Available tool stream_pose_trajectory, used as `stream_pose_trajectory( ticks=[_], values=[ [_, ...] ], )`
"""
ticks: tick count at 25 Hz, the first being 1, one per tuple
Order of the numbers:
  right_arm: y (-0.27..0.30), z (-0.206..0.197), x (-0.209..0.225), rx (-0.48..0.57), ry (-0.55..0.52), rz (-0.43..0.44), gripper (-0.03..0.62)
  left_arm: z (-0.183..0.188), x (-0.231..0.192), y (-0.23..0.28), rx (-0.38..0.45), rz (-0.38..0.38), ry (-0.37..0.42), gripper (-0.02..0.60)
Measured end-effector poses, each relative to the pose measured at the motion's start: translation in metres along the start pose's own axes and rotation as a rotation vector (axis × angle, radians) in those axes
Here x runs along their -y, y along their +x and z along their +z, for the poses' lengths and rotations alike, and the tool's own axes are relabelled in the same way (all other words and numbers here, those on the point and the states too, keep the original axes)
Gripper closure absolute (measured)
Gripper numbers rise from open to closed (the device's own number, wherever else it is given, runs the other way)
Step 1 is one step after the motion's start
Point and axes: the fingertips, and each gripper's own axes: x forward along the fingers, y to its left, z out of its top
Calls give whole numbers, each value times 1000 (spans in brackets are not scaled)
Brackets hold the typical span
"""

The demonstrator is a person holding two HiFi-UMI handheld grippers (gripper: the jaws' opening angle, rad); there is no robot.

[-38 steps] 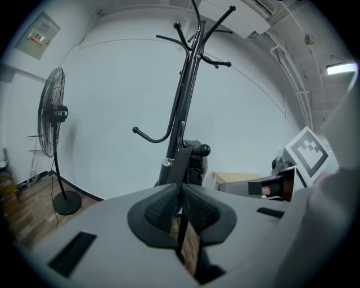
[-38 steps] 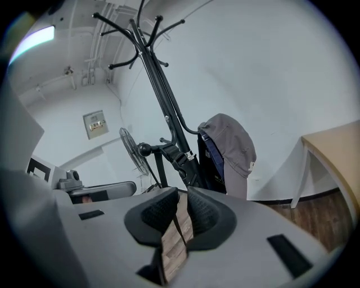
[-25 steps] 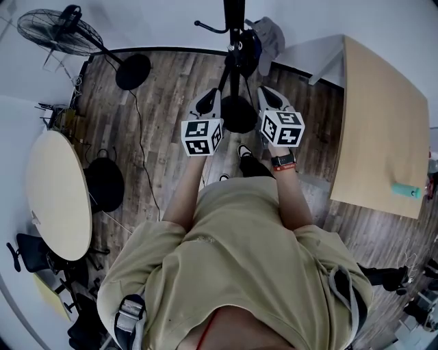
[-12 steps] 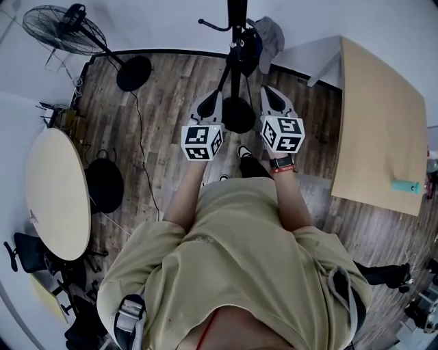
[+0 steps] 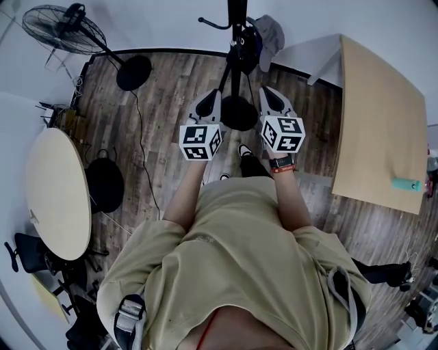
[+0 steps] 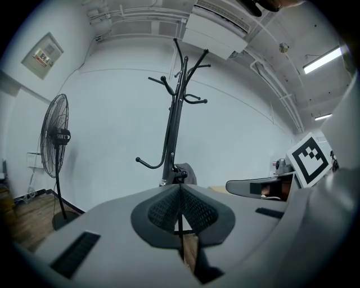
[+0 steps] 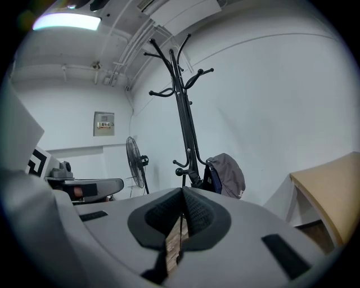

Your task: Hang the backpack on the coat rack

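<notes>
At top centre of the head view, the grey backpack (image 5: 268, 37) hangs from a low hook of the coat rack (image 5: 235, 20), right of its pole. Lower in frame, the left gripper (image 5: 209, 102) and right gripper (image 5: 270, 98) sit side by side, each with jaws pressed together on nothing.

floor: dark wood planks (image 5: 171, 102) under you | walls (image 6: 112, 112): plain white | your left: round table (image 5: 58, 195), standing fan (image 5: 58, 31) | your right: pale rectangular table (image 5: 383, 116) | light: ceiling strip (image 7: 66, 21) lit
</notes>
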Motion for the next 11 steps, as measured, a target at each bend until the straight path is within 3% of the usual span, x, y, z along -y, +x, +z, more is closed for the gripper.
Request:
stream_pose_trajectory(
  ticks=[11],
  values=[
    [28, -6, 23, -32, 20, 13, 580, -10, -9, 35, -15, -12, -21, 558]
  ],
)
